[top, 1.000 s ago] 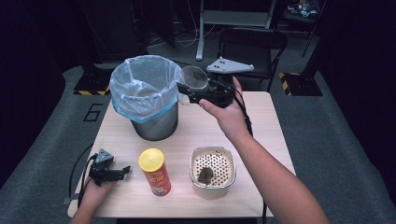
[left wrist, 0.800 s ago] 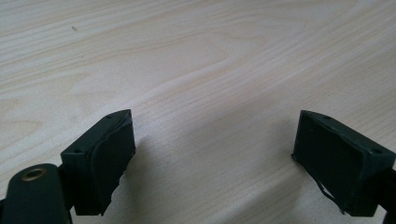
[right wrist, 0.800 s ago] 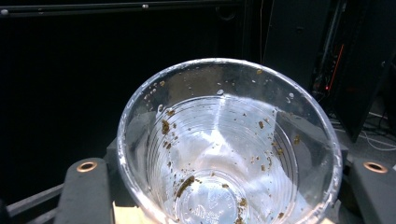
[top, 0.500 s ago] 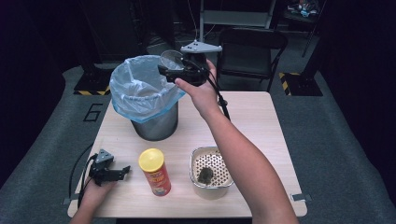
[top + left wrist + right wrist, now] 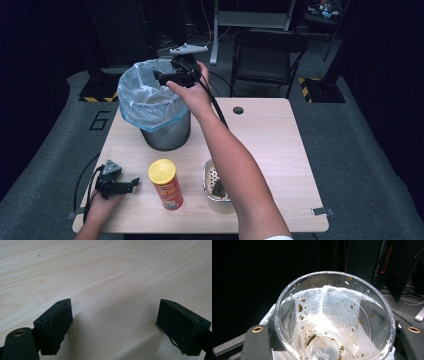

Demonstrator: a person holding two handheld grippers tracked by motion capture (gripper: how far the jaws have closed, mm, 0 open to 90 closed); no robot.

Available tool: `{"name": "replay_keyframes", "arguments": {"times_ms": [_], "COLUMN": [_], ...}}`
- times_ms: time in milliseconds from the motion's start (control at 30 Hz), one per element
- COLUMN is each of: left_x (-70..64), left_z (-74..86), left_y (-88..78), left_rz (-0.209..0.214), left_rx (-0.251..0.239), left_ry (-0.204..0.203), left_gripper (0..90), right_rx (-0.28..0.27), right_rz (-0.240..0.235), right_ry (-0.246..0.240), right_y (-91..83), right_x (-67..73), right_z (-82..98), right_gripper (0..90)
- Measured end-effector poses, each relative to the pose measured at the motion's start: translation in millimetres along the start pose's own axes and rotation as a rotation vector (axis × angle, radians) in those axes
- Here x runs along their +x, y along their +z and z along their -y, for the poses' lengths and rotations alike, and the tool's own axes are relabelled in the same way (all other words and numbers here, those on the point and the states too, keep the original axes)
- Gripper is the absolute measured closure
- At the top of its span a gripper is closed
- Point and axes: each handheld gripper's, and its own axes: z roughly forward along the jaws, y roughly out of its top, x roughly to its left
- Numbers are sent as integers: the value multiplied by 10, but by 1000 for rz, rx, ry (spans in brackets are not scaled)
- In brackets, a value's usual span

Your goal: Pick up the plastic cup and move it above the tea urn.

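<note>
At the far left of the high view we see the left gripper (image 5: 120, 184) resting on the counter (image 5: 280, 150), its jaws released and spread wide over bare wood, as the left gripper view confirms; nothing lies between them. Moving right along the near edge, we meet an upright chip can (image 5: 166, 183) with a yellow lid, and beside it a perforated metal strainer basket (image 5: 211, 176) holding a dark clump of residue, partly covered by the forearm. Behind these stands a metal trash bin (image 5: 165, 134) lined with a pale blue bag (image 5: 131, 107). Over the bin's far right rim we find the right gripper (image 5: 165, 76), its jaws clenched on a clear plastic cup (image 5: 332, 320); the right gripper view looks straight into the cup's mouth and shows the two jaws pressing its ribbed wall from either side. We note that the cup interior carries only scattered brown specks and a whitish film, with no bulk contents visible. We judge from this that the carry to the bin is essentially complete and that the cup is nearly empty; what remains appears to be releasing or tipping the cup into the bag, and the residue in the strainer is yet to be dealt with.
</note>
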Motion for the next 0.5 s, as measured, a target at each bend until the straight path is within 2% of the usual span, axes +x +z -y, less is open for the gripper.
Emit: {"name": "replay_keyframes", "arguments": {"times_ms": [167,233,267,300,333,367,400,433,500], "left_x": [-1,0,0,0,0,0,-1,0,0], "left_z": [0,-1,-1,-1,-1,-1,-1,-2,-2], "left_y": [1,1,1,1,1,1,2,2,1], "left_rz": [0,1,1,1,1,1,1,1,1], "left_rx": [-1,0,0,0,0,0,-1,0,0], "left_ry": [0,1,2,3,2,2,1,2,2], "left_gripper": [129,129,129,129,129,129,129,128,128], "right_rx": [12,-14,-33,-37,-17,-17,7,39,41], "right_rz": [7,5,15,-7,-29,-29,-29,18,25], "right_ry": [-7,-22,-24,-1,13,13,12,-14,-28], "right_y": [44,41,39,55,77,77,98,110,103], "right_x": [36,58,71,72,70,70,75,83,68], "right_z": [27,27,32,41,53,53,72,126,142], "right_gripper": [286,214,138,93,39,39,0,0,0]}}
